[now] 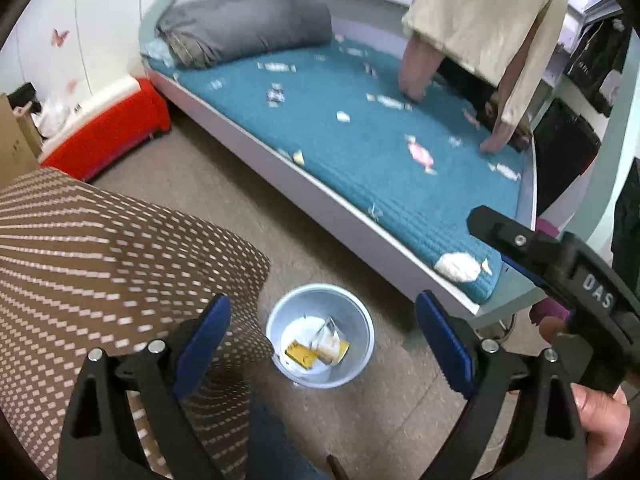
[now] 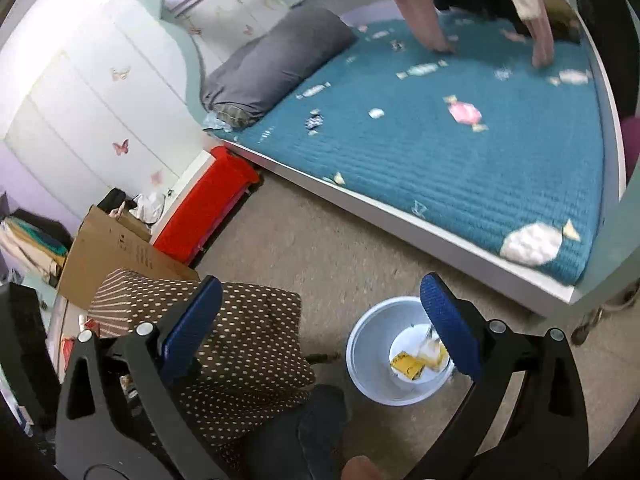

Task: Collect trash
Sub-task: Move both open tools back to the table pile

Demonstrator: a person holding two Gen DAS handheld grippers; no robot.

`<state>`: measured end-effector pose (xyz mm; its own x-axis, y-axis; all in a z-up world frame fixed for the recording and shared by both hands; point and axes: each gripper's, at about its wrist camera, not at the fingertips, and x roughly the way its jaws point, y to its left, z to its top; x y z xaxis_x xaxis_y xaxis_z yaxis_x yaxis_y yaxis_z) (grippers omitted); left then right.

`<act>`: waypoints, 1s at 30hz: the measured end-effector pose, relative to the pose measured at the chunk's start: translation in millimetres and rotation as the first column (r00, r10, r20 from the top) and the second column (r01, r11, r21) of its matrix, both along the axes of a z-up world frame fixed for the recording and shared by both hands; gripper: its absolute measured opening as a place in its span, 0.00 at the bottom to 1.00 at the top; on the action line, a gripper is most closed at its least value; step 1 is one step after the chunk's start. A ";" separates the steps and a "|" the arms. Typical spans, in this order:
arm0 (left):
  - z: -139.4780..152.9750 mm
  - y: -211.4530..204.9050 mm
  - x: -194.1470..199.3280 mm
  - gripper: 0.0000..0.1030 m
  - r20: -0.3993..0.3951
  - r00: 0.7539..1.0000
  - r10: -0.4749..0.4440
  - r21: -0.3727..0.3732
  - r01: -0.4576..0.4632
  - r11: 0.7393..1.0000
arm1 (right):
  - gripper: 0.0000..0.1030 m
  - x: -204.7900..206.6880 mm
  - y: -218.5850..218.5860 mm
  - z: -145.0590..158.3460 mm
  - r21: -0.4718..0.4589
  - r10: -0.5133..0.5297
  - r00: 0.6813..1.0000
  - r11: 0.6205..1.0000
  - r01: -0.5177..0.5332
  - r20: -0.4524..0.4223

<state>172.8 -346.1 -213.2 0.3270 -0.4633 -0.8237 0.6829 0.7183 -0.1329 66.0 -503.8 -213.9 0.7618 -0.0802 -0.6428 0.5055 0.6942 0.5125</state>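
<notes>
A pale blue bin [image 1: 320, 336] [image 2: 394, 350] stands on the floor by the bed, with yellow and white wrappers [image 1: 316, 350] [image 2: 416, 358] lying in its bottom. My left gripper [image 1: 322, 334] hangs open over the bin, nothing between its blue pads. My right gripper [image 2: 320, 320] is open too and empty, above and left of the bin; it also shows at the right edge of the left wrist view [image 1: 560, 264]. Several wrappers lie scattered on the teal mattress [image 1: 360, 148] [image 2: 460, 168], among them a pink one [image 1: 420, 154] [image 2: 464, 113] and a large white one [image 1: 460, 266] [image 2: 532, 243].
Another person leans over the far side of the bed, hands [image 1: 412, 88] [image 2: 440, 42] on the mattress. A rolled grey quilt [image 1: 244, 28] [image 2: 276, 60] lies at the head. A brown dotted cushion [image 1: 112, 256] [image 2: 240, 340], a red box [image 1: 108, 132] [image 2: 208, 212] and a cardboard box [image 2: 116, 256] stand left.
</notes>
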 end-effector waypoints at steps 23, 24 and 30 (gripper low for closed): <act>99.0 205.7 -16.0 0.89 0.256 0.902 0.349 -0.160 -0.316 0.935 | 0.94 87.8 176.6 100.4 -0.165 0.430 0.900 0.894 -0.416 0.066; 98.9 215.9 -15.3 0.89 0.260 0.894 0.365 -0.160 -0.333 0.929 | 0.94 93.1 189.4 101.5 -0.167 0.458 0.887 0.881 -0.443 0.063; 95.4 297.2 -10.5 0.89 0.266 0.828 0.494 -0.153 -0.470 0.869 | 0.94 127.6 276.9 101.1 -0.228 0.619 0.786 0.766 -0.602 0.005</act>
